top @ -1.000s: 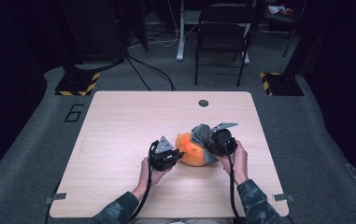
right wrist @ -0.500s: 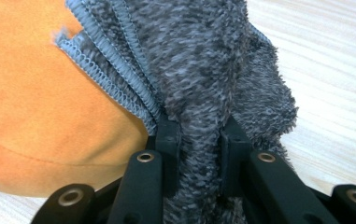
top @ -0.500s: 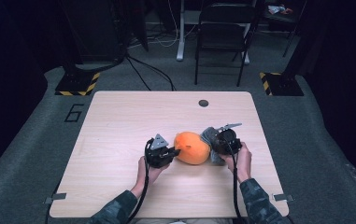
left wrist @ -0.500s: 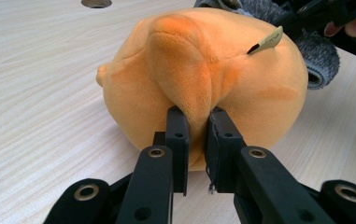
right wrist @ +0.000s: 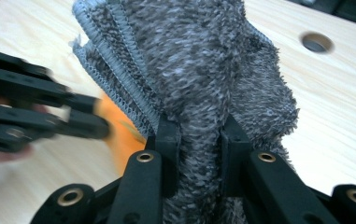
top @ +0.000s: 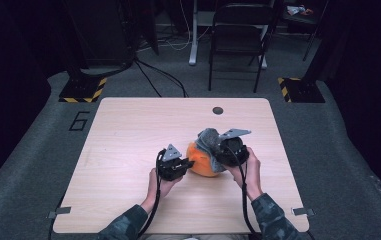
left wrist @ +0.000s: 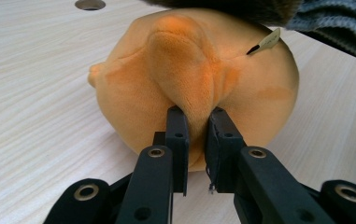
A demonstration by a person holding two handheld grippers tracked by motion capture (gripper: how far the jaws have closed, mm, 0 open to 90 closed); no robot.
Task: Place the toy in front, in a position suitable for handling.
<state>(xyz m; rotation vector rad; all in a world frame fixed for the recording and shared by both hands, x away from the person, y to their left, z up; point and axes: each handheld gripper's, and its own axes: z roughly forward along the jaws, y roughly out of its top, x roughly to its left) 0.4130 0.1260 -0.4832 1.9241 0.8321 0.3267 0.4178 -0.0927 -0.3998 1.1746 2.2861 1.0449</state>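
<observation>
Dark surroundings frame a pale wooden table (top: pixel 128 150) with a cable hole (top: pixel 218 110) near its far edge; a folding chair (top: pixel 238 45) stands beyond.

High view: the orange plush toy (top: pixel 203 160) lies on the right-centre of the table between both tools. The left gripper (top: pixel 184 164) meets its near-left side. The right gripper (top: pixel 217 150) sits at its far-right side with a grey cloth (top: pixel 208 140) bunched over the toy's top.

Left gripper view: the jaws are clenched on a raised fold of the plush toy (left wrist: pixel 194 79), pinning it. A small tag (left wrist: pixel 267 43) projects from the toy's upper right; grey cloth (left wrist: pixel 334 23) overhangs the top edge.

Right gripper view: the jaws grasp a thick wad of the grey cloth (right wrist: pixel 203 74), folded hems showing at its left. The left gripper (right wrist: pixel 94 116) appears blurred at left, beside orange plush (right wrist: pixel 119 135).

Assessment: the step in hand appears to be drawing the cloth across the toy while it is held. The next move calls for a steady anchor at left and a controlled pull at right, without dragging the toy.
</observation>
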